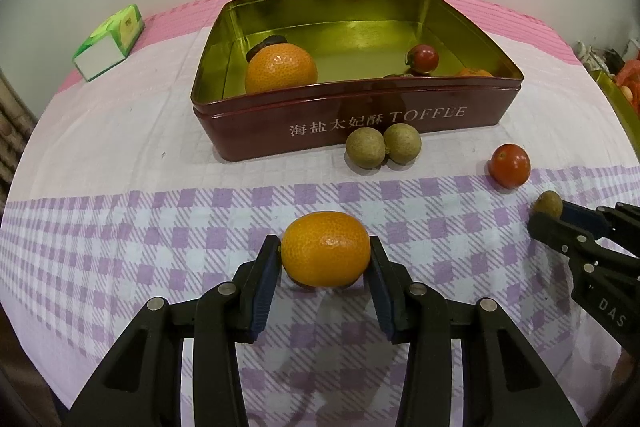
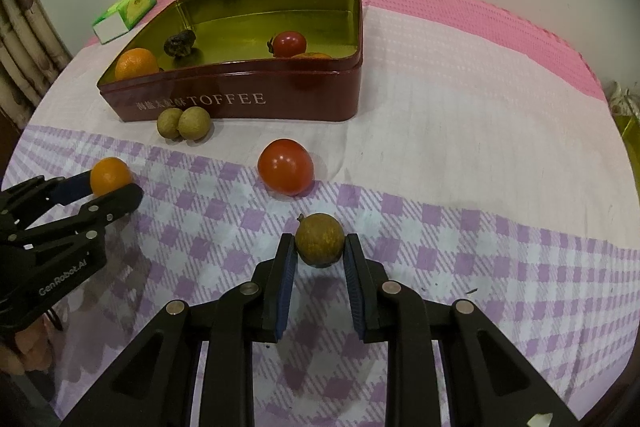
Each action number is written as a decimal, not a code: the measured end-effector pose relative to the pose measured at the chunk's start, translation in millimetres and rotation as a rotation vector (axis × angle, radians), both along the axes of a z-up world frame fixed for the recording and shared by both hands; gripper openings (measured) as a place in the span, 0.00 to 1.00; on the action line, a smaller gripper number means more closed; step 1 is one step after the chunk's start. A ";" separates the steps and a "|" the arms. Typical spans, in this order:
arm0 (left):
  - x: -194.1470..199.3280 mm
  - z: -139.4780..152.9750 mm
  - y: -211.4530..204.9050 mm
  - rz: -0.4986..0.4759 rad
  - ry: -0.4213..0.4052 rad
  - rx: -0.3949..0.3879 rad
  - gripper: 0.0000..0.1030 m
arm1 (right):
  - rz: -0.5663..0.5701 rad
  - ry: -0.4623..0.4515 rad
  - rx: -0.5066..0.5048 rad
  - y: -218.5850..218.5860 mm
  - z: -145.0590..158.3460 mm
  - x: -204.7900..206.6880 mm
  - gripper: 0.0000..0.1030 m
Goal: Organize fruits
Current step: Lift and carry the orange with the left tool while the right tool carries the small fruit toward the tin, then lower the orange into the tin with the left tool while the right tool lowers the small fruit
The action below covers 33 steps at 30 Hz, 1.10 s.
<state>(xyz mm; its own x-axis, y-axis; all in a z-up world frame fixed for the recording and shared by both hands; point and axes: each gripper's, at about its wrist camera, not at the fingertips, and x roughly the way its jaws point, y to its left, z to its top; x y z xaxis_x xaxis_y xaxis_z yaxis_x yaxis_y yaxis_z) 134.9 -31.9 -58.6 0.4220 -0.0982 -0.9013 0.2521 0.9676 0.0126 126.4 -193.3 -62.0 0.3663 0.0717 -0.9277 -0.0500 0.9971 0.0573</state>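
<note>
Left gripper [image 1: 325, 251] angled steeply down, blue pads [image 1: 266, 279] pressed on both sides of a small orange [image 1: 326, 249]. Right gripper [image 2: 320, 243] tilted down likewise, pads clamped on a brownish round fruit [image 2: 320, 239]. Fingertips of a hand [image 2: 24, 355] glimpsed behind the left gripper's black body.

Two close, steeply downward wrist views, toffee tin [image 1: 356, 131] shared.
</note>
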 end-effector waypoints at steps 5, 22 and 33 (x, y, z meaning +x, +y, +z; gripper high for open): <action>-0.3 3.3 -1.3 0.006 0.001 -0.014 0.42 | -0.005 -0.001 0.007 -1.9 2.5 -1.5 0.22; 21.0 43.6 1.1 -0.005 -0.081 -0.062 0.42 | 0.004 -0.058 0.041 -4.3 37.0 12.3 0.22; 53.2 60.8 5.8 0.013 -0.122 -0.098 0.42 | 0.055 -0.118 0.040 8.0 59.7 52.0 0.22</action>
<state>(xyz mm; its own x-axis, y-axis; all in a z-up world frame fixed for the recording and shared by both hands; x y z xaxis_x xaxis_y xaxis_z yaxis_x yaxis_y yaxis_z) 188.0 -26.1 2.2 0.5297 -0.1775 -0.8294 0.2424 0.9688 -0.0525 178.4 -185.2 -2.3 0.4676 0.1303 -0.8743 -0.1129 0.9898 0.0872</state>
